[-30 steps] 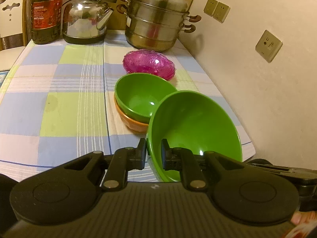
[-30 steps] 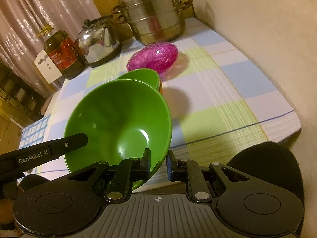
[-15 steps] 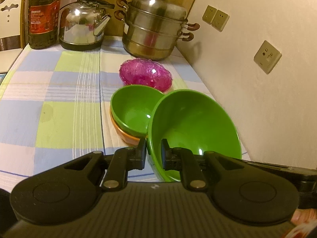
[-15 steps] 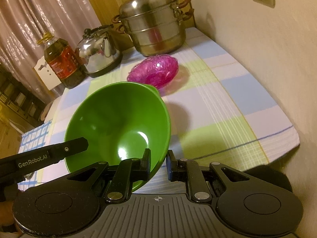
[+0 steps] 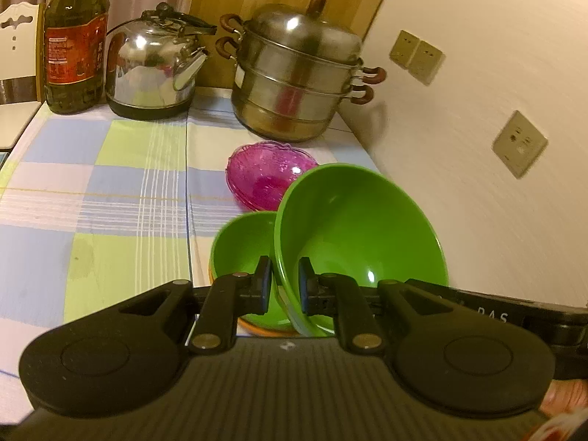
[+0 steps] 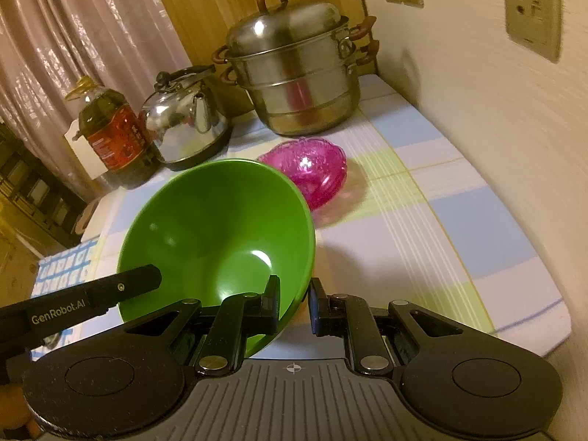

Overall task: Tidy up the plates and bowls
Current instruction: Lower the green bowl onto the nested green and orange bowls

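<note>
My left gripper (image 5: pixel 285 284) is shut on the left rim of a large green bowl (image 5: pixel 362 231), and my right gripper (image 6: pixel 293 303) is shut on the same large green bowl (image 6: pixel 217 235) at its right rim. The bowl hangs tilted above the table. Just below and left of it, a smaller green bowl (image 5: pixel 244 257) sits nested in an orange bowl (image 5: pixel 257 327). A pink glass bowl (image 5: pixel 266 172) stands farther back, also seen in the right wrist view (image 6: pixel 312 169).
A steel steamer pot (image 5: pixel 297 84), a steel kettle (image 5: pixel 154 70) and an oil bottle (image 5: pixel 75 44) stand along the back of the checked tablecloth (image 5: pixel 110 191). A wall with sockets (image 5: pixel 520 143) runs close along the right side.
Both grippers have carried the large green bowl forward and up, so it now hangs over the stacked small bowls and closer to the pink bowl.
</note>
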`<act>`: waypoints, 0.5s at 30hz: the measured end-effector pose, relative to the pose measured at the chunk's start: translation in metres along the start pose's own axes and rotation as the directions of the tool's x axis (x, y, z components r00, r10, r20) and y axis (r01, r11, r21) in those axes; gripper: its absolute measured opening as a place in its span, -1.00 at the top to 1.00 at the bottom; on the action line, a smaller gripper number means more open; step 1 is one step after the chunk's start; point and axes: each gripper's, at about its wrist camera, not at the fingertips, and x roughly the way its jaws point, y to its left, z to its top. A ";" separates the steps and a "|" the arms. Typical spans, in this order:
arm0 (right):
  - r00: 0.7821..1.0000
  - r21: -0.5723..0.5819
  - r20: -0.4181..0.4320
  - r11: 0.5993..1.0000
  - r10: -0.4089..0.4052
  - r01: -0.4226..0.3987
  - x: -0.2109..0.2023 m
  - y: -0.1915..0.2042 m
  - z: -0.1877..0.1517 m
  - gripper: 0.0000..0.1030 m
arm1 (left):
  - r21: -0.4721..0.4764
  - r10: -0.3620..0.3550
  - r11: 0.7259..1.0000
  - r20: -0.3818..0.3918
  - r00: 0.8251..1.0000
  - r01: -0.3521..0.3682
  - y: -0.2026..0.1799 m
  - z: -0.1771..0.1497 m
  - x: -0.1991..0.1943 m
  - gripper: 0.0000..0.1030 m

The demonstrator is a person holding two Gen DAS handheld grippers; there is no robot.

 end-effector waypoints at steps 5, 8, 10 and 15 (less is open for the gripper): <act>1.000 -0.015 -0.019 1.000 -0.006 0.006 0.028 0.002 0.015 0.69 | -0.019 0.012 1.000 -0.019 1.000 -0.013 0.011 0.012 0.025 0.75; 0.999 -0.018 -0.037 1.000 -0.009 0.008 0.045 0.002 0.021 0.69 | -0.029 0.018 0.999 -0.040 0.999 -0.020 0.020 0.014 0.039 0.75; 0.999 -0.019 -0.051 1.000 -0.011 0.010 0.057 0.002 0.022 0.69 | -0.027 0.027 0.999 -0.053 0.998 -0.029 0.024 0.013 0.046 0.75; 0.997 -0.029 -0.080 0.999 -0.019 0.017 0.076 0.001 0.019 0.69 | -0.028 0.043 0.999 -0.077 0.996 -0.046 0.031 0.008 0.061 0.75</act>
